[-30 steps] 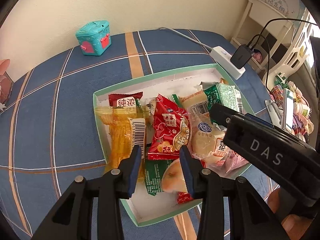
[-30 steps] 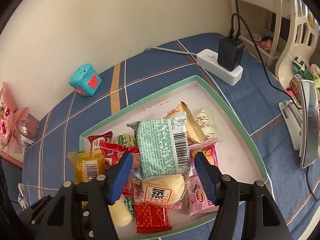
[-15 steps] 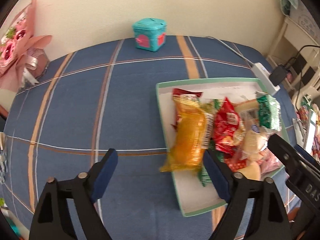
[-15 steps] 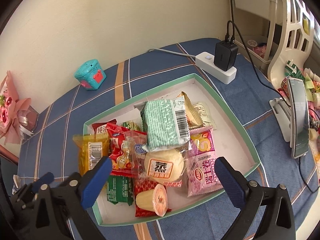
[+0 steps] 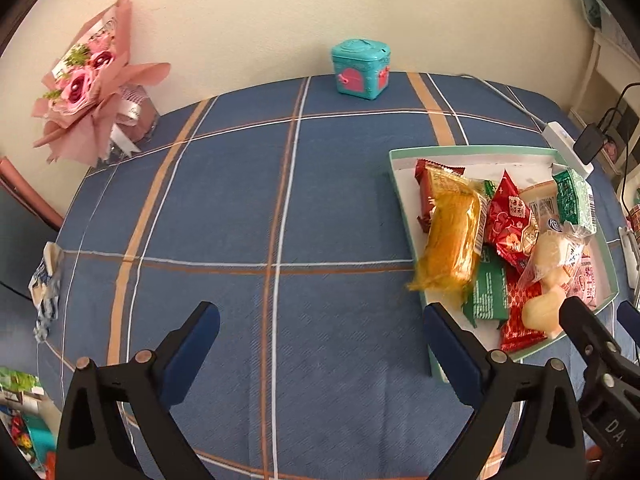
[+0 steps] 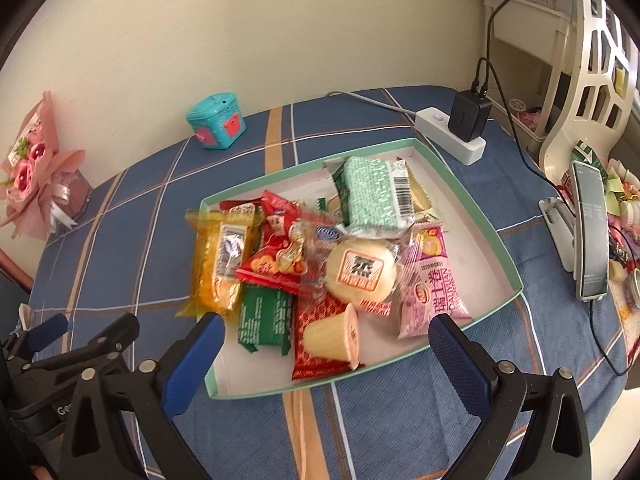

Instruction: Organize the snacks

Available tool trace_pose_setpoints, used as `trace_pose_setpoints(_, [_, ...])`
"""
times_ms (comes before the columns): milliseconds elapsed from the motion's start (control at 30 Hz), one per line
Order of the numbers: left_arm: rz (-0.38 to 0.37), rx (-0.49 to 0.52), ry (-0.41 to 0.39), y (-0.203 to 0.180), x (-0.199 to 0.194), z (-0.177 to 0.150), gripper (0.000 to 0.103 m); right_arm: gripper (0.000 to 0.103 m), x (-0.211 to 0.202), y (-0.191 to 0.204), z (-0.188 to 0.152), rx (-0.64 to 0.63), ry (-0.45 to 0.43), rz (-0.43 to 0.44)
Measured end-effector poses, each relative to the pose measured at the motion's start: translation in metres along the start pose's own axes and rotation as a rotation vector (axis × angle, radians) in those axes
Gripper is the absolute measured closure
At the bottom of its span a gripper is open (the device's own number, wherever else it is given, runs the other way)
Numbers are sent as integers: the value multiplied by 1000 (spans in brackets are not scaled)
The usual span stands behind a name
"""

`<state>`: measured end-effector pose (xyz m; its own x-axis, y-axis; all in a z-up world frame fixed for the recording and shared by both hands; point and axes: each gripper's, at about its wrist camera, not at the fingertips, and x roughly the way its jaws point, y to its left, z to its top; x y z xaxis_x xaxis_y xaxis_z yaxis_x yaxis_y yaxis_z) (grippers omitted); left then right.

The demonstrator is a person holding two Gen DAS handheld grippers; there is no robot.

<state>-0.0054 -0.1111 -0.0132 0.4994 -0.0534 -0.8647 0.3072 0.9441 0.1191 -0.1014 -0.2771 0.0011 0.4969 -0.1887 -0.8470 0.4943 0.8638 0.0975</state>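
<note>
A shallow mint-rimmed tray (image 6: 472, 200) on the blue plaid cloth holds a heap of snacks: a yellow packet (image 6: 220, 260), a red one (image 6: 280, 256), a green-white packet (image 6: 372, 196), a round bun (image 6: 362, 274), a pink packet (image 6: 434, 280) and a jelly cup (image 6: 332, 334). The yellow packet (image 5: 452, 236) hangs over the tray's left rim (image 5: 472, 150). My left gripper (image 5: 320, 314) hovers over bare cloth left of the tray, its jaws opening with nothing between them. My right gripper (image 6: 326, 322) stands open above the tray's near edge, holding nothing.
A teal toy box (image 5: 360, 68) sits by the wall, with a pink bouquet (image 5: 92, 92) at the far left. A white power strip with a black charger (image 6: 452, 132) lies behind the tray. A phone on a stand (image 6: 590, 232) is to the right.
Both grippers opened wide and drew back from the snack heap. The left one swung left off the tray onto open cloth, and the yellow packet now overhangs the rim.
</note>
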Motion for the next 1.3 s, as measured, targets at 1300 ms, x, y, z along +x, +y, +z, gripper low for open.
trace_pose_setpoints(1300, [62, -66, 25, 42, -8, -37, 2, 0, -8, 14, -28, -66, 19, -38])
